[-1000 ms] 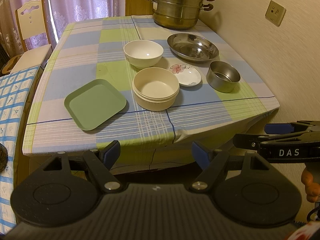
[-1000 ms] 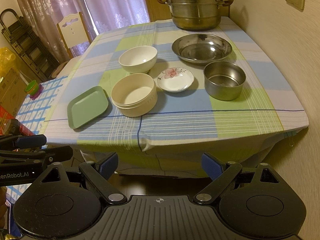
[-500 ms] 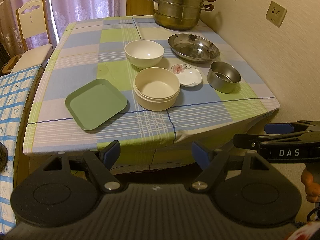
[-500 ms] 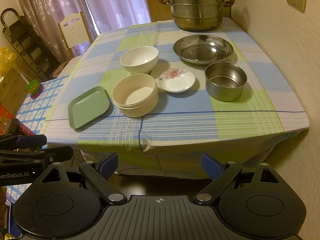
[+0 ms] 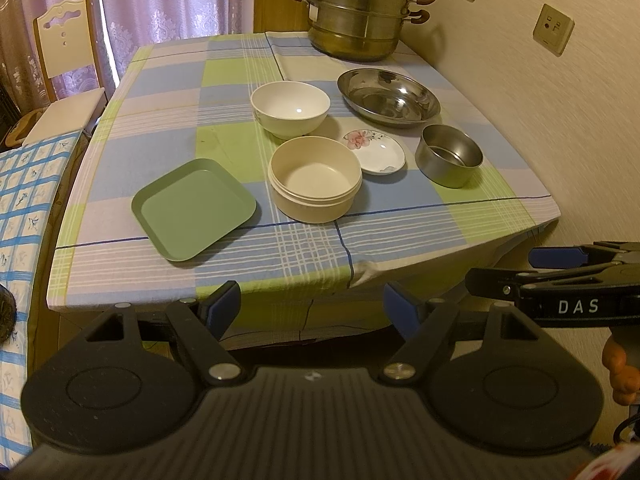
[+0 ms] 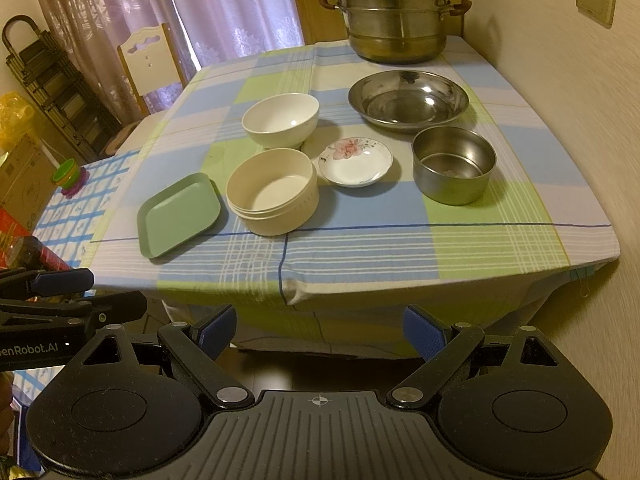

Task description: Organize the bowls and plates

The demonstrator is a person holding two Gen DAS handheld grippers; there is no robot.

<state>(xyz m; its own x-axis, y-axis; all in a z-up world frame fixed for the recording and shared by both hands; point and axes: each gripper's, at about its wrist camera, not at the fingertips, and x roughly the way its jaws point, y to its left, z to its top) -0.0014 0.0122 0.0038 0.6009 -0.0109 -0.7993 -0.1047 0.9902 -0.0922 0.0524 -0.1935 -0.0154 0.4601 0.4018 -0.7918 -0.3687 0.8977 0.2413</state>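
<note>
On the checked tablecloth (image 5: 168, 120) lie a green square plate (image 5: 194, 208) (image 6: 178, 214), a cream round bowl (image 5: 316, 180) (image 6: 274, 190), a white bowl (image 5: 290, 108) (image 6: 280, 120), a small flowered saucer (image 5: 374, 152) (image 6: 355, 161), a small steel bowl (image 5: 449, 155) (image 6: 454, 170) and a wide steel dish (image 5: 388, 96) (image 6: 408, 100). My left gripper (image 5: 312, 310) is open and empty, below the table's front edge. My right gripper (image 6: 320, 330) is open and empty too, also short of the edge.
A stacked steel steamer pot (image 5: 360, 12) (image 6: 394, 12) stands at the table's far end against the wall (image 5: 560, 120) on the right. A chair (image 5: 60, 64) and a blue-checked surface (image 5: 24, 200) are to the left.
Both grippers have edged slightly closer to the table; the dishes have not moved.
</note>
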